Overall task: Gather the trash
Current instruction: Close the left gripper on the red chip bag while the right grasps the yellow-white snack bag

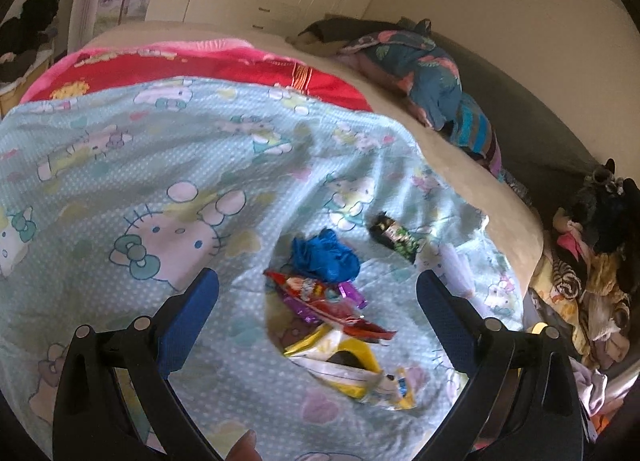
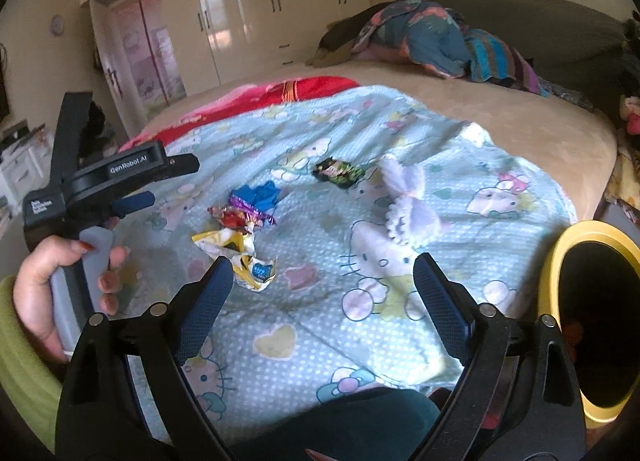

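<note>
Blue-padded, both my left gripper (image 1: pixel 318 297) and right gripper (image 2: pixel 323 281) are hanging with jaws spread, empty, over five wrappers (image 1: pixel 320 293) lying on the bed (image 1: pixel 120 165); one yellow bin (image 2: pixel 554 261) is standing beside.

Both grippers stand wide open above the bed cover (image 2: pixel 360 133), the left gripper (image 1: pixel 318 287) gripped by a hand (image 2: pixel 60 281) at the cover's left edge, the right gripper (image 2: pixel 323 275) nearer its front edge.

Crumpled wrappers (image 1: pixel 340 325) clustered on blanket (image 1: pixel 160 165)
</note>
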The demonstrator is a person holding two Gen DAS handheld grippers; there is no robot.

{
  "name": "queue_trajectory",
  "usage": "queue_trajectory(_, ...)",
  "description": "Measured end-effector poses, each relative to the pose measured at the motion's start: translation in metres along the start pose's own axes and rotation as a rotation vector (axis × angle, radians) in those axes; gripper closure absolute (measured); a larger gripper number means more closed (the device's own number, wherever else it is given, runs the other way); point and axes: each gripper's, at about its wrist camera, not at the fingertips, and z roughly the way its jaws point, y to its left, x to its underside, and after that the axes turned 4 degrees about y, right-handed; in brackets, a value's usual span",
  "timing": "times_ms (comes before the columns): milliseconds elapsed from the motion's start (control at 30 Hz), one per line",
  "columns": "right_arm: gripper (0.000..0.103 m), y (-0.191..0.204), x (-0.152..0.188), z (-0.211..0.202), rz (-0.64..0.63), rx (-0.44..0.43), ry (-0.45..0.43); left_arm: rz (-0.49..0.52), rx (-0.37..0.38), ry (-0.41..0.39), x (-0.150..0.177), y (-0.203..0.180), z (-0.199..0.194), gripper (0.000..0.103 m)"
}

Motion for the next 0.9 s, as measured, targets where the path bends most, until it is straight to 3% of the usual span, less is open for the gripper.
queue_trajectory(333, 0.020, 0.025, -0.004, 0.045, -0.062, -0.009, 0.093, -0.044, 0.063, 0.077, -0.004, 0.030, 0.023, 0.010)
queue_trajectory(400, 0.020, 0.030, -0.004, 0.053, -0.079, -0.017, 0.110, -0.061, 0.108, 0.093, -0.003, 0.033, 0.028, 0.022)
queue_trajectory(600, 0.020, 0.034, -0.004, 0.076, -0.084, -0.046, 0.177, -0.088, 0.127, 0.152, 0.003, 0.039, 0.043, 0.043)
queue_trajectory(767, 0.020, 0.040, -0.006, 0.089, -0.101, -0.074, 0.209, -0.166, 0.234, 0.191, 0.010, 0.046, 0.055, 0.049)
queue_trajectory(900, 0.022, 0.046, -0.005, 0.103, -0.129, -0.097, 0.262, -0.207, 0.266, 0.198, 0.014, 0.049, 0.062, 0.054)
